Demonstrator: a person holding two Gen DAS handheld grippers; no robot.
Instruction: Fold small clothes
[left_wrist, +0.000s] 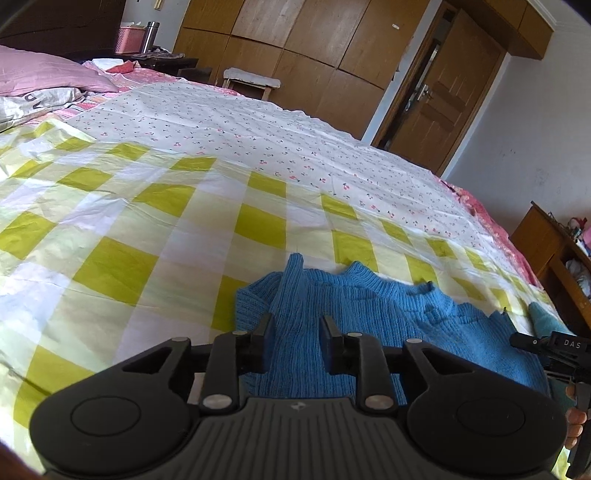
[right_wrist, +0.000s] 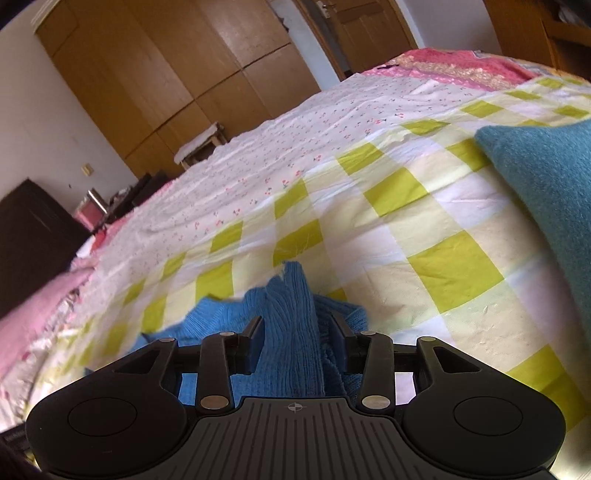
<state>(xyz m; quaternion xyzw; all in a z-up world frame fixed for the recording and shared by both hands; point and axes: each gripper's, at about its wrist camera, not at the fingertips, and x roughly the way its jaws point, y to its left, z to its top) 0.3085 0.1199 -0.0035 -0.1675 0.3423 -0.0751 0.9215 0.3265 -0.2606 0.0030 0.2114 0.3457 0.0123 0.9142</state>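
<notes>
Blue knit sweater (left_wrist: 369, 314) lies on the bed's green-checked sheet (left_wrist: 110, 221), lower centre of both views. Left gripper (left_wrist: 295, 325) jaws parted, a knit fold between them, pads not pressing. Right gripper (right_wrist: 299, 328) spread wider around a raised ribbed fold (right_wrist: 295, 295). Teal cloth (right_wrist: 546, 177) at right.

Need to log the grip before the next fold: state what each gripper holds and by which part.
Both grippers, left and right, stand open astride raised folds of the blue knit sweater; neither clamps it.
</notes>
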